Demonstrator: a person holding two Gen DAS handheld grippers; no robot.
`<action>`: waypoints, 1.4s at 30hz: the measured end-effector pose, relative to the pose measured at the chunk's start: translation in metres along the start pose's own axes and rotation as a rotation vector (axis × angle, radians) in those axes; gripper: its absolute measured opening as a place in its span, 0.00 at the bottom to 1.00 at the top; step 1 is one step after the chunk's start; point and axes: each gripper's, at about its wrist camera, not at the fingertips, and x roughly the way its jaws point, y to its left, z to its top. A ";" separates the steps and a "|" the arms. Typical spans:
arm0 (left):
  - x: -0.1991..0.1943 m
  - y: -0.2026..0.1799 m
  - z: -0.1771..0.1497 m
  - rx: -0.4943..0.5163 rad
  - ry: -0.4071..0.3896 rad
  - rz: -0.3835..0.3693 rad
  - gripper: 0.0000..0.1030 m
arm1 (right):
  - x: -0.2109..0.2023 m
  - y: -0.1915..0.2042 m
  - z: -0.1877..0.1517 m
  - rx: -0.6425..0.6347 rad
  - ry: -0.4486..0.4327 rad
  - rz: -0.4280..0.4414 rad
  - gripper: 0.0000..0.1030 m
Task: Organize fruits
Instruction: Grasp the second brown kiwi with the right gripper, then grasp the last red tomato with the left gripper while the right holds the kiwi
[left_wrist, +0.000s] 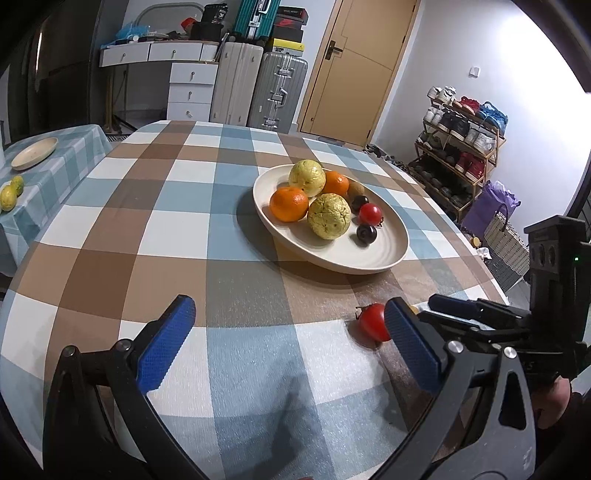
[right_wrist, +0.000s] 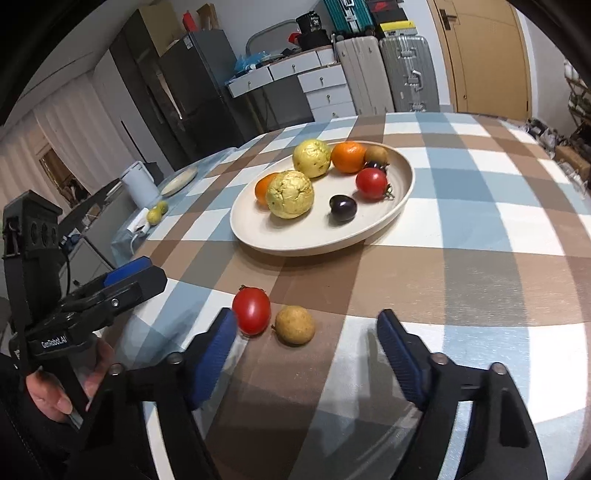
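A cream plate (left_wrist: 369, 264) (right_wrist: 295, 242) on the checked tablecloth holds two bumpy yellow fruits, two oranges, a brown fruit, a red tomato and two dark plums. Nearer me lie a loose red tomato (right_wrist: 252, 310) (left_wrist: 371, 321) and a small tan fruit (right_wrist: 295, 325), side by side. My right gripper (right_wrist: 306, 323) is low over the cloth and open. The tan fruit lies between its blue pads with gaps on both sides, and the tomato sits just ahead of the left pad. My left gripper (left_wrist: 288, 308) is open over bare cloth, and its right finger hides part of the tomato.
A side table (left_wrist: 62, 173) to the left carries a cream dish (left_wrist: 35, 152) and yellow-green fruits (left_wrist: 9, 195). Each view shows a hand holding the other gripper at its edge. Suitcases, drawers, a door and a shoe rack (left_wrist: 461, 147) stand beyond the table.
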 end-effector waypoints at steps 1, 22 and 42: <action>0.000 0.000 0.001 0.000 0.000 0.000 0.99 | 0.002 0.000 0.000 0.003 0.007 0.010 0.69; 0.007 -0.001 0.007 0.016 0.013 0.033 0.99 | 0.000 -0.009 -0.001 0.062 -0.008 0.094 0.25; 0.046 -0.053 0.003 0.127 0.164 -0.024 0.98 | -0.056 -0.032 -0.010 0.071 -0.165 0.157 0.25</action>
